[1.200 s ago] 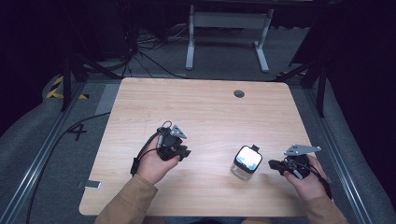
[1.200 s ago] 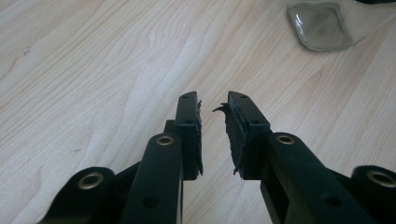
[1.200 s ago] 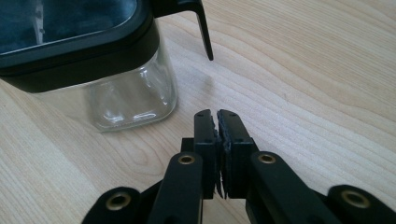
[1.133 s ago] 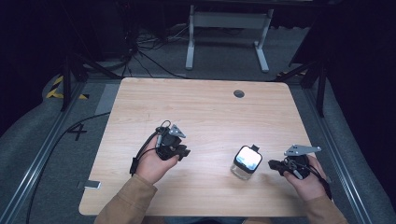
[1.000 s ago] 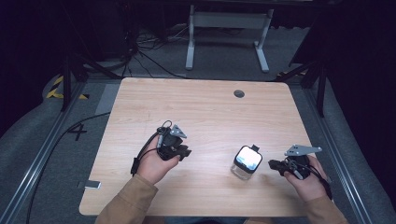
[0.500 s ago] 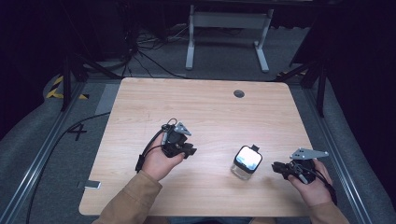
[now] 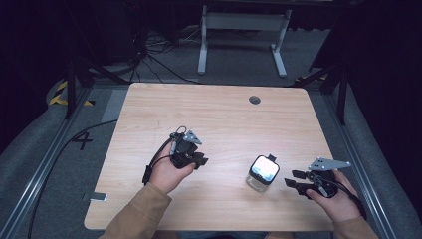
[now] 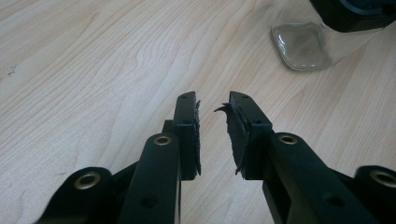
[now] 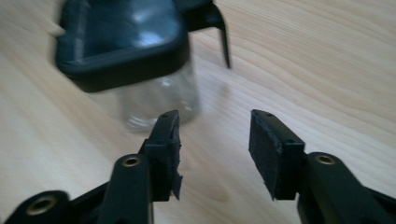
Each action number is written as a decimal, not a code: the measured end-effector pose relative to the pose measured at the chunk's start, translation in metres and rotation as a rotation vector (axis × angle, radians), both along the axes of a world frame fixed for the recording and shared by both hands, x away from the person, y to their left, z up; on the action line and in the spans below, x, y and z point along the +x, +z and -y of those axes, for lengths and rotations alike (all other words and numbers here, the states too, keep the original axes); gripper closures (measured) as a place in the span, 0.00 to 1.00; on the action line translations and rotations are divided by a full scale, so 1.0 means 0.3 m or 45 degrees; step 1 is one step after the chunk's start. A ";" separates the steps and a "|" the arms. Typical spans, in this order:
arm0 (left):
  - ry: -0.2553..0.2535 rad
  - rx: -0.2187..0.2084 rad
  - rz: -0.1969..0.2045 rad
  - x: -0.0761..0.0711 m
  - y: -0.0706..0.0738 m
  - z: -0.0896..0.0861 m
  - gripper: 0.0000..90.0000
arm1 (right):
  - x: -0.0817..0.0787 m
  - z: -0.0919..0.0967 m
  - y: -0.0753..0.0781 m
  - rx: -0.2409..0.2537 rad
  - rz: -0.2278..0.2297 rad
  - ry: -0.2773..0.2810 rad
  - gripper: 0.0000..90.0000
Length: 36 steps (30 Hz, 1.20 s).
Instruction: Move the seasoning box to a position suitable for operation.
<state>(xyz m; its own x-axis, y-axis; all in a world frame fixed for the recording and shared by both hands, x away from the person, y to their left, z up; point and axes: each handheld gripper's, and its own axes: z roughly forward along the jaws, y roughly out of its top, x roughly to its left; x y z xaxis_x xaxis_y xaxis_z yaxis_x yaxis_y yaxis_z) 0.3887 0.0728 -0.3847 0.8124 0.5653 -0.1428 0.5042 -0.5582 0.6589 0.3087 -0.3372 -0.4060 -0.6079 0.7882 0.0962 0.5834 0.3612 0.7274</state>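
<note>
A clear jar (image 7: 263,172) with a black square lid and a side clasp stands on the wooden table (image 7: 224,114), right of centre near the front. My right gripper (image 7: 290,178) lies just right of it and points at it. Its jaws have just been opening and stand wide apart with nothing between them. In the right gripper view the jar (image 9: 140,60) sits ahead and left of the right gripper (image 9: 215,121). My left gripper (image 7: 201,162) rests left of the jar, its jaws opening a little, nothing in the gap. The left gripper (image 8: 212,100) faces bare wood, the jar (image 8: 303,42) beyond at upper right.
A round cable hole (image 7: 255,99) sits near the table's far edge. A grey metal stand (image 7: 244,30) and cables lie on the floor behind the table. A small white tag (image 7: 94,197) lies off the front left corner.
The right gripper's jaws have spread apart and that hand has edged slightly toward the front right. The left gripper has shifted a touch toward the jar. The jar has stayed put.
</note>
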 end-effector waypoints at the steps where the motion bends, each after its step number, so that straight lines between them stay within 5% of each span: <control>1: 0.000 -0.001 0.000 0.000 0.000 0.000 0.82 | -0.008 -0.007 0.006 0.055 -0.022 0.013 0.53; 4: 0.002 0.001 -0.006 0.000 0.000 0.001 0.81 | -0.021 -0.029 0.022 0.081 -0.023 0.082 0.54; 6: 0.000 0.003 -0.002 0.001 -0.001 0.003 0.81 | -0.027 -0.050 0.033 0.026 0.030 0.110 0.35; 14: 0.002 0.004 -0.004 0.003 -0.005 0.003 0.80 | -0.015 -0.087 0.034 0.040 0.093 0.229 0.17; 16: 0.006 0.005 -0.009 0.000 -0.008 0.003 0.80 | -0.005 -0.100 0.029 0.007 0.140 0.228 0.17; 19: 0.012 0.009 -0.011 -0.003 -0.012 -0.003 0.79 | 0.013 -0.116 0.015 -0.010 0.125 0.168 0.18; 36: 0.050 0.011 -0.016 -0.014 -0.021 -0.036 0.78 | 0.080 -0.212 -0.069 -0.056 0.126 0.211 0.16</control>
